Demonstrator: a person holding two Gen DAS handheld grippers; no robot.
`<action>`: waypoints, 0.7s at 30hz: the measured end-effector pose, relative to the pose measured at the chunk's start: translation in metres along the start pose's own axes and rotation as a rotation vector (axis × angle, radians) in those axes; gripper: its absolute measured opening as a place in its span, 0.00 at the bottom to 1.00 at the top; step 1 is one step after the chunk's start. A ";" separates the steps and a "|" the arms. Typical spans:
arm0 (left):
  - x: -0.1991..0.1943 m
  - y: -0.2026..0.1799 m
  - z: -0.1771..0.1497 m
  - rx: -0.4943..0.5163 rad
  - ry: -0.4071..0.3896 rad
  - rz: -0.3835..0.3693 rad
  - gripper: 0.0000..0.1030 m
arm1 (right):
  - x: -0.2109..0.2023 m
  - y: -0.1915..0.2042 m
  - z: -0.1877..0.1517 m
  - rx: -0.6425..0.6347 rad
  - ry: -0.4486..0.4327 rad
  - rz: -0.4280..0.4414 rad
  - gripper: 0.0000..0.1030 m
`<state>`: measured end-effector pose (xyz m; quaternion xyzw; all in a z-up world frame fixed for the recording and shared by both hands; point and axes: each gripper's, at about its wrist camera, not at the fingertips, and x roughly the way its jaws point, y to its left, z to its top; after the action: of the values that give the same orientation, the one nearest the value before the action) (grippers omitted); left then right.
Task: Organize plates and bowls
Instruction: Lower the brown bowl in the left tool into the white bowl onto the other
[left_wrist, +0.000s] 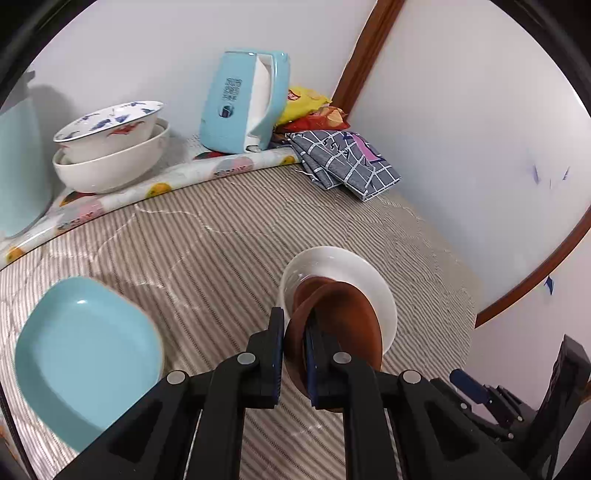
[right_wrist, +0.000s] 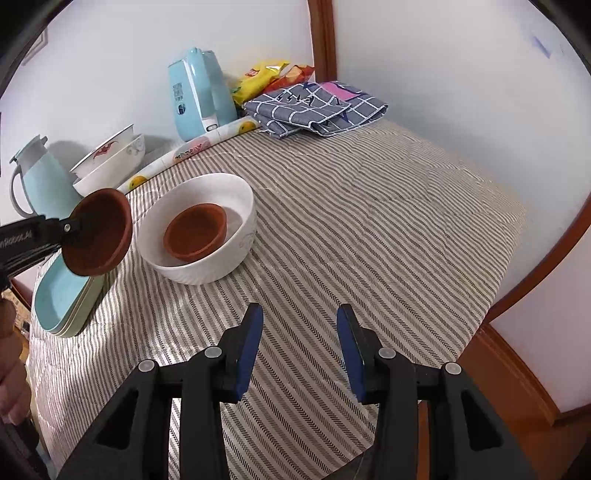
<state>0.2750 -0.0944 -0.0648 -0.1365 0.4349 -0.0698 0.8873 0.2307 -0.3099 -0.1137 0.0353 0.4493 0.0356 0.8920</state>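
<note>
left gripper arm lettering (cut off), kettle label unreadable

A bench draped in a grey-and-cream striped cloth fills the lower and middle frame in both views. Along its far edge lies a strip of white cloth printed with fruit, running from the left side toward the centre. Pale, plain walls rise behind, meeting at a corner marked by a brown wooden post in the upper centre. A matching wooden rail curves down the right side. Small blue marks dot the right-hand wall. Soft, even light casts faint shadows on the wall at upper left.
</note>
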 end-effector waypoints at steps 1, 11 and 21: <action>0.002 -0.001 0.002 0.002 0.003 0.001 0.10 | 0.001 -0.001 0.000 0.005 0.002 0.001 0.40; 0.040 -0.018 0.019 0.045 0.046 0.002 0.10 | 0.012 -0.011 -0.001 0.044 0.016 -0.007 0.40; 0.071 -0.021 0.020 0.046 0.096 0.006 0.10 | 0.021 -0.025 -0.002 0.092 0.030 -0.016 0.40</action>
<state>0.3343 -0.1281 -0.0998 -0.1112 0.4754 -0.0837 0.8687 0.2420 -0.3329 -0.1339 0.0720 0.4642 0.0082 0.8828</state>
